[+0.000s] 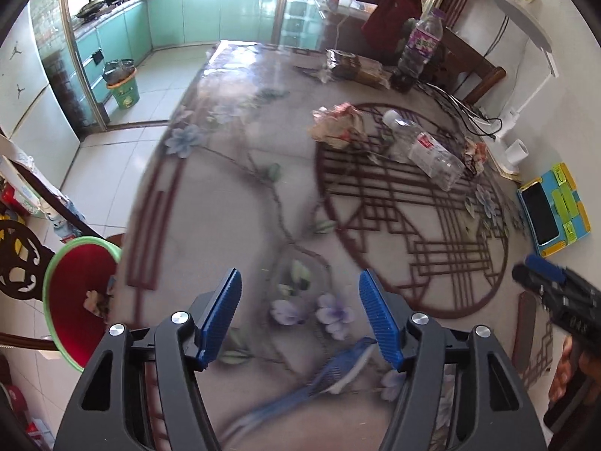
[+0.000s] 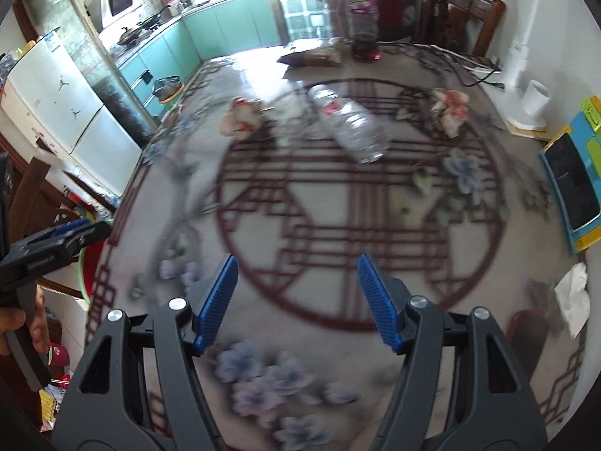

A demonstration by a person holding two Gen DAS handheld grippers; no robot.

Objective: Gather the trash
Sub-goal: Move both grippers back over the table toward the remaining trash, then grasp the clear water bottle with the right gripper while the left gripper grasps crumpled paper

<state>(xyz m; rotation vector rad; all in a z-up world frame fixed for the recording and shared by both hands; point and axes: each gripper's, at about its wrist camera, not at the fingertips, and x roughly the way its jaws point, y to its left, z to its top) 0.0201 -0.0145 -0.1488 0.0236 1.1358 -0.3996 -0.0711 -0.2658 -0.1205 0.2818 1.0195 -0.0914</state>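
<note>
**Bystanders on and around the desk**

The desk (image 1: 233, 203) wears a cloth printed with flowers and a round lattice. A tall upright bottle (image 1: 420, 43) stands at its far edge beside a flat packet (image 1: 357, 65). A phone (image 1: 541, 214) lies in a colourful tray at the right edge. Beyond, a fridge (image 2: 64, 109) and teal kitchen cabinets (image 1: 210, 15).

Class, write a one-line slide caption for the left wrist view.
Open left gripper hovers over floral table; clear empty plastic bottle and crumpled paper wrapper lie ahead.

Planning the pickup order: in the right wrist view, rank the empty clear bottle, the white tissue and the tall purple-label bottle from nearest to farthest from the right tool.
1. White tissue, close on the right.
2. Empty clear bottle, lying mid-table ahead.
3. Tall purple-label bottle, upright at the far edge.
</note>
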